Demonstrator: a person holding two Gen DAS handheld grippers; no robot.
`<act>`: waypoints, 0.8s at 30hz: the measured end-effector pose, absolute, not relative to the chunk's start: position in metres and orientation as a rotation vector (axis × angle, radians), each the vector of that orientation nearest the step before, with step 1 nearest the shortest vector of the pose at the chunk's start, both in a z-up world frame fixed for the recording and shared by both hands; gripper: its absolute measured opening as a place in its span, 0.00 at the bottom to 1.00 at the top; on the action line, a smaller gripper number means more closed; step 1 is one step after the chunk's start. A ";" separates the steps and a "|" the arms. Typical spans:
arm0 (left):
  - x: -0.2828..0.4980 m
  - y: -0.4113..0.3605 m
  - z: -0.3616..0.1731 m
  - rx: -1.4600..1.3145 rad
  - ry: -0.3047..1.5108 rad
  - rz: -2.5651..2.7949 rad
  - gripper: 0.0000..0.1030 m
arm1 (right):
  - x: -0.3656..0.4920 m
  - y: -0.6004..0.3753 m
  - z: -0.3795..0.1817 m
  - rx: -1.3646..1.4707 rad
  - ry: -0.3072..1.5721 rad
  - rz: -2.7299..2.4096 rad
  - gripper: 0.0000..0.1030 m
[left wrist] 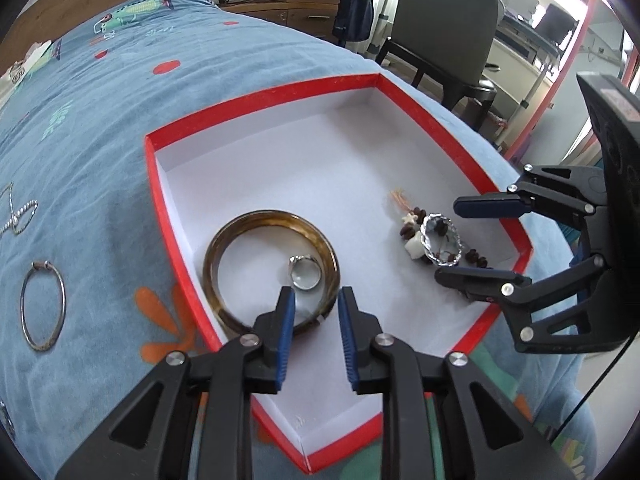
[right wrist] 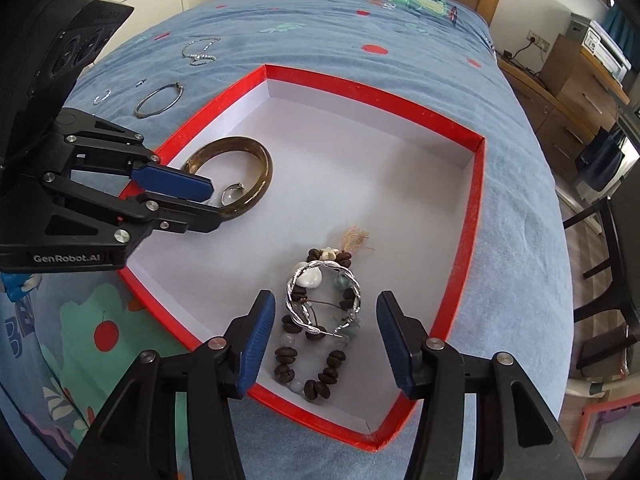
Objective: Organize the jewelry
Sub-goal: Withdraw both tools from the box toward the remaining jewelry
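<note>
A bed under a blue patterned bedspread (left wrist: pixel 100 128) serves as the work surface, and a shallow red box (left wrist: pixel 256 96) with a white lining sits on it as the collecting tray. Inside the box, a brown bangle (left wrist: pixel 224 240) lies flat toward one side with a small silver ring (left wrist: pixel 306 272) resting within its loop. Toward the opposite side a coffee-bean bracelet (right wrist: pixel 316 384) lies with a twisted silver bangle (right wrist: pixel 352 284) on top of it, apparently grouped as a second cluster. The left gripper (left wrist: pixel 317 300) hovers over the near edge of the brown bangle, jaws slightly parted and clamping nothing, consistent with a piece just set down. The right gripper (right wrist: pixel 326 314) straddles the twisted bangle with jaws wide and pads clear of it. Outside the box, a thin silver hoop (left wrist: pixel 42 306), a silver chain (right wrist: pixel 200 54) and what may be small earrings (right wrist: pixel 102 96), too small to confirm, remain on the bedspread awaiting collection.
</note>
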State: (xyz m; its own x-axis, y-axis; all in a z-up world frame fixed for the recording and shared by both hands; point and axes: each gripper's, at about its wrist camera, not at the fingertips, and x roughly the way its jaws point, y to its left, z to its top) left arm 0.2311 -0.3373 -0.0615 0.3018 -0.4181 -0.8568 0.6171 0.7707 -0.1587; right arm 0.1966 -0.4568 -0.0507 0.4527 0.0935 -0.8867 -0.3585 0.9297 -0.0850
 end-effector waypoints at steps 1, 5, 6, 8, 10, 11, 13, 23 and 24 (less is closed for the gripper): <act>0.230 -0.335 -0.059 0.211 1.058 -0.693 0.21 | 0.196 -0.458 -0.050 -0.276 1.070 0.276 0.53; 0.223 -0.322 -0.047 0.194 1.042 -0.687 0.21 | 0.190 -0.461 -0.040 -0.262 1.068 0.254 0.53; 0.221 -0.319 -0.043 0.192 1.036 -0.683 0.21 | 0.189 -0.462 -0.037 -0.263 1.064 0.244 0.54; 0.217 -0.311 -0.036 0.185 1.024 -0.678 0.22 | 0.185 -0.462 -0.030 -0.255 1.055 0.228 0.54; 0.210 -0.301 -0.027 0.176 1.009 -0.668 0.26 | 0.180 -0.462 -0.021 -0.247 1.046 0.213 0.54; 0.205 -0.294 -0.021 0.172 0.999 -0.659 0.27 | 0.179 -0.461 -0.018 -0.245 1.042 0.209 0.54; 0.197 -0.282 -0.014 0.162 0.987 -0.644 0.31 | 0.170 -0.457 -0.008 -0.238 1.028 0.199 0.54; 0.140 -0.184 0.017 0.125 0.940 -0.530 0.37 | 0.125 -0.408 0.038 -0.216 0.941 0.228 0.56; 0.132 -0.170 0.020 0.122 0.938 -0.517 0.37 | 0.120 -0.401 0.042 -0.213 0.931 0.232 0.56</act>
